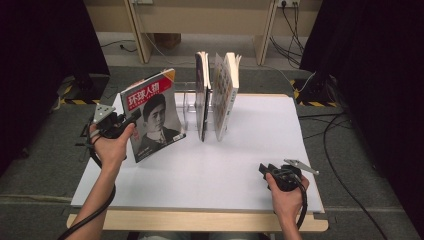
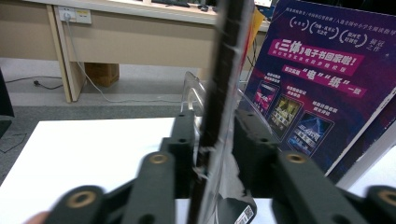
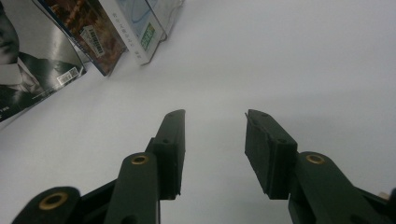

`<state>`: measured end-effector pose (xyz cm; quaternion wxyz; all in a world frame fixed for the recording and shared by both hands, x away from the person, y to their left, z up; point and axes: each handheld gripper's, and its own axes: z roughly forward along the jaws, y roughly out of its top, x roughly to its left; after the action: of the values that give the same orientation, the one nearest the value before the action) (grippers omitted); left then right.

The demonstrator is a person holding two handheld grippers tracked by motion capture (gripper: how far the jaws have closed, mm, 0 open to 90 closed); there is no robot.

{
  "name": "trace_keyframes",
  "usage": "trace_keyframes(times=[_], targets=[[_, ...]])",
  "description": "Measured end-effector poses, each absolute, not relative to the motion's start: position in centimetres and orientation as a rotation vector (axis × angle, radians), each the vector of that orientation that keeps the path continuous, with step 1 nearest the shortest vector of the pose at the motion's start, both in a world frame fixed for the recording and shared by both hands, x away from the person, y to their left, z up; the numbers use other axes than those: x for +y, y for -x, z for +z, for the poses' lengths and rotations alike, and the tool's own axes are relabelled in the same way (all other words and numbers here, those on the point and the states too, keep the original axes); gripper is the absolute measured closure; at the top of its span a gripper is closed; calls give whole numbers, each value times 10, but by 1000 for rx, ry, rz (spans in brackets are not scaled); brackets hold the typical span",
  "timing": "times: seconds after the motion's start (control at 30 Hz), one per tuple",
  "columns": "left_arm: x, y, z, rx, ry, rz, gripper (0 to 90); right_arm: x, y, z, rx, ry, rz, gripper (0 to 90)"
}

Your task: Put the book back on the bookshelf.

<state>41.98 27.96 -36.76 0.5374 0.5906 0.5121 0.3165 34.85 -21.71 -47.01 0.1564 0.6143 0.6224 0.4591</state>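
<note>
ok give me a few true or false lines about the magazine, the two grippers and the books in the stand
1. The magazine has its edge between the jaws of the left gripper. True.
2. The magazine lies flat on the white table. False: it stands tilted on its lower edge, cover toward the person.
3. The right gripper holds a book. False: its jaws stand apart with nothing between them, above bare table.
4. Two books stand upright in the clear stand. True.
5. The magazine's cover shows a landscape. False: it shows a portrait under a red title.
</note>
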Motion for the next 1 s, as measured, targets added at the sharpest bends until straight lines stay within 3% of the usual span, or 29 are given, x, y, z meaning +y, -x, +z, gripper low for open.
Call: trace_keyframes(times=[0.23, 1.0], targets=[[273, -411, -369, 1170, -1410, 749, 850, -216, -348, -470, 1783, -1759, 1319, 587], [252, -434, -338, 1143, -1383, 817, 862, -220, -348, -469, 1766, -1762, 1323, 589]])
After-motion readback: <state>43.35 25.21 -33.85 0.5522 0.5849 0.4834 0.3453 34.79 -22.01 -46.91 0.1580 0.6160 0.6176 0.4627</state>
